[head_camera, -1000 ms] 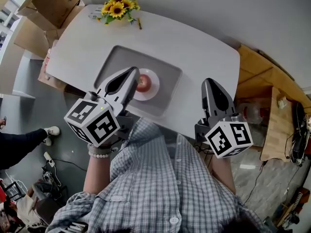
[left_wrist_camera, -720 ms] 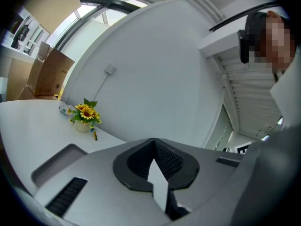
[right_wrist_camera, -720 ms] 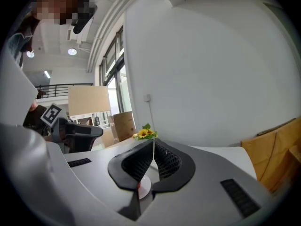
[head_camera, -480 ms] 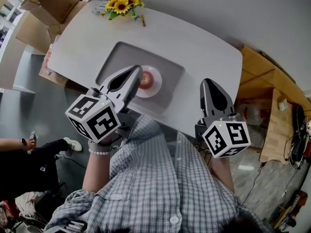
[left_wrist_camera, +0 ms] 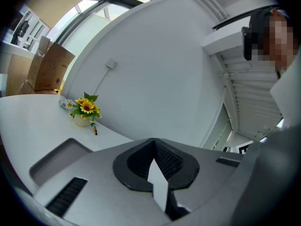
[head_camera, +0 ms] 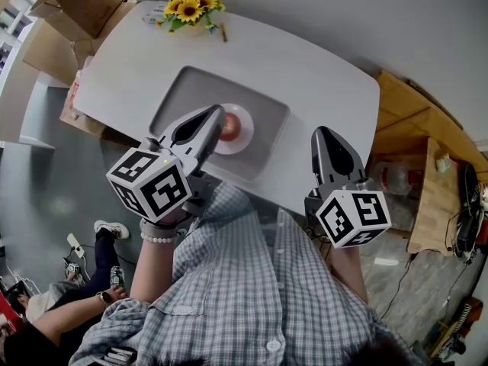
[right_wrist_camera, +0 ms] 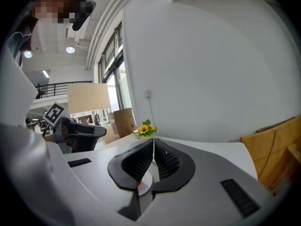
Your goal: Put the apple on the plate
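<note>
Red apple (head_camera: 229,127) sits on the white plate (head_camera: 246,126), and the plate rests inside the grey tray (head_camera: 183,90) at the middle of the white table (head_camera: 313,75). The task object is therefore on the plate and free of both grippers.

Left gripper (head_camera: 216,113): held over the tray's near side. In the head view its tip overlaps the left edge of the plate and part of the apple; contact cannot be confirmed there. In the left gripper view, the left gripper (left_wrist_camera: 153,142) has its jaws closed tip to tip with nothing between them. A corner of the tray (left_wrist_camera: 49,160) shows at lower left.

Right gripper (head_camera: 321,133): held at the table's near edge, right of the tray and well apart from the plate. In the right gripper view, the right gripper (right_wrist_camera: 153,144) has its jaws pressed together at the tips and holds nothing. The plate (right_wrist_camera: 145,181) shows through the slit below the tips.

Sunflowers (head_camera: 189,6) stand at the far left end of the table. A cardboard box (head_camera: 88,2) is beyond that end.
</note>
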A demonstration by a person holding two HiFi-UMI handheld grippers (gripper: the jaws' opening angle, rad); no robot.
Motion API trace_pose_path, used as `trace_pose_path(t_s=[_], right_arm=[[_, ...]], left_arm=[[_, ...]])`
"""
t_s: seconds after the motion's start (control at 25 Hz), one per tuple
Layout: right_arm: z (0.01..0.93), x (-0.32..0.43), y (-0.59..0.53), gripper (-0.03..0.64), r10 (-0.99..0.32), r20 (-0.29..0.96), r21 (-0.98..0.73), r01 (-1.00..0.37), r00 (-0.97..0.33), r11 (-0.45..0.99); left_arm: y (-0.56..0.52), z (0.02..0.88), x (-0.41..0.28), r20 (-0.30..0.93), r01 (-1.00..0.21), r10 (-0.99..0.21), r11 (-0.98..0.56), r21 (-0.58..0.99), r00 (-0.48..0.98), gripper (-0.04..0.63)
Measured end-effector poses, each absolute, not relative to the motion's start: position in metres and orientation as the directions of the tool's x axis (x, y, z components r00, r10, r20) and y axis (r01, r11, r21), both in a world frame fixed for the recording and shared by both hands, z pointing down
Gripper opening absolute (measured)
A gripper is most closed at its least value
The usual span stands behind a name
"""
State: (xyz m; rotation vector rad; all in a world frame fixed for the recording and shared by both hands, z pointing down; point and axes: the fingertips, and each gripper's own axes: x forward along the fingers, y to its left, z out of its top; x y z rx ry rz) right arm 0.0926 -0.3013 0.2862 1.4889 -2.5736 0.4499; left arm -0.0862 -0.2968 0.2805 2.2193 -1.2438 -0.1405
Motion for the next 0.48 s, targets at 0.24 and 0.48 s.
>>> trace_pose_path(t_s=[0.24,0.48], right_arm=[[0.294,0.089,-0.301,0.026,-0.818,0.282,-0.183,-0.865,-0.502,0.467],[0.301,0.085,-0.301,0.026,-0.809,0.299,-0.177,-0.863,-0.506,0.474]], left_arm=[[-0.297,0.285,-0.088,0.200,-0.750,-0.804,-0.390,0.534,0.561,0.011],[-0.300,0.290,-0.087,0.209,-0.747,-0.799,-0.385,0.542,0.564,0.011]])
